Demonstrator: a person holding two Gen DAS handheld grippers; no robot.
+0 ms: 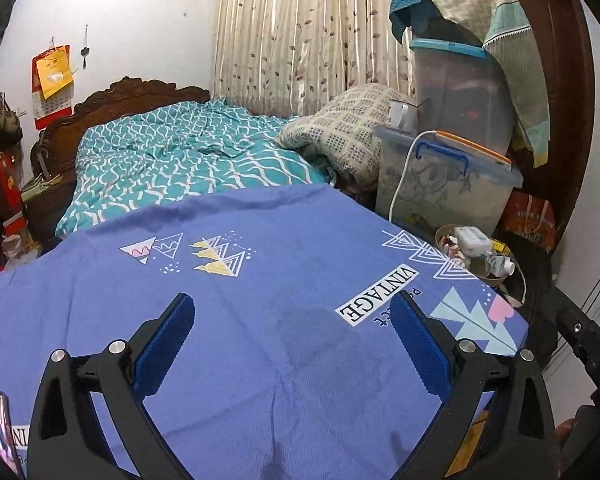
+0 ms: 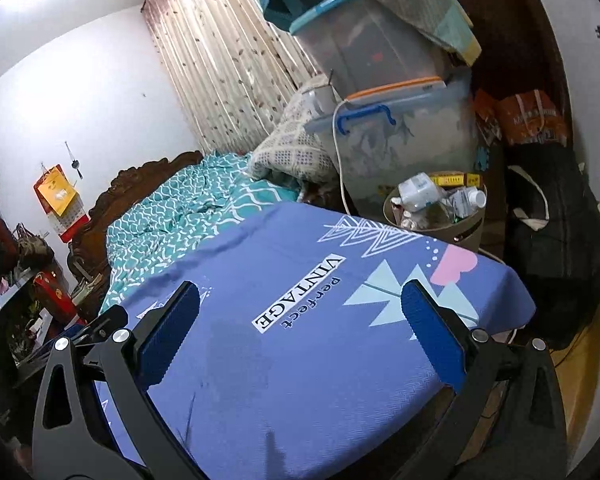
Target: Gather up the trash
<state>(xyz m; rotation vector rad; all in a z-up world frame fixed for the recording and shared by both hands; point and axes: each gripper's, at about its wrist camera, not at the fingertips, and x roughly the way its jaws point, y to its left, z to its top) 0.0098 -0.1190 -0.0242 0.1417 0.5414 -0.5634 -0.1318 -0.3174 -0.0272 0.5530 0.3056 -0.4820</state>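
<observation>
Trash, crumpled plastic bottles and wrappers, fills a round tan wastebasket tucked beside the blue printed tabletop, within easy dropping reach; left tongs and right tongs hover spread and empty.

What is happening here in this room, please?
A person holds a gripper in each hand above a blue cloth with a printed pattern. Both the left gripper and the right gripper are open and hold nothing. No trash lies on the cloth between the fingers. A waste bin beside the far corner is already filled with plastic bottles and wrappers.
</observation>
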